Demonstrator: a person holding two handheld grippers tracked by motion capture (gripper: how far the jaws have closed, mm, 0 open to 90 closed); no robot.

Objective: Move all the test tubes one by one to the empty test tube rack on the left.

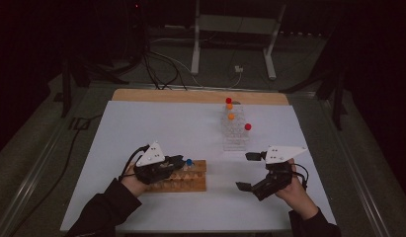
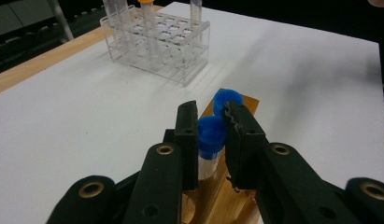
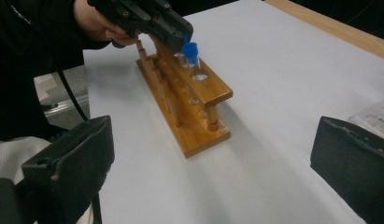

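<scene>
A wooden tube rack (image 1: 190, 183) lies at the table's near left. My left gripper (image 1: 180, 161) hovers over its right end. In the left gripper view the left gripper (image 2: 209, 113) is shut on a blue-capped tube (image 2: 211, 134), upright at the wooden rack (image 2: 213, 198). A second blue-capped tube (image 2: 227, 99) stands just beyond, at the rack's end; it is also in the right gripper view, second tube (image 3: 191, 52). My right gripper (image 1: 246, 171) is wide open over bare table to the right of the rack, nothing between its fingers (image 3: 73, 163).
A clear plastic rack (image 1: 235, 133) stands right of centre, farther back, holding several tubes with red and orange caps (image 1: 230, 116). The white mat (image 1: 141, 123) covers the table, with a wooden strip (image 1: 166, 95) along the far edge.
</scene>
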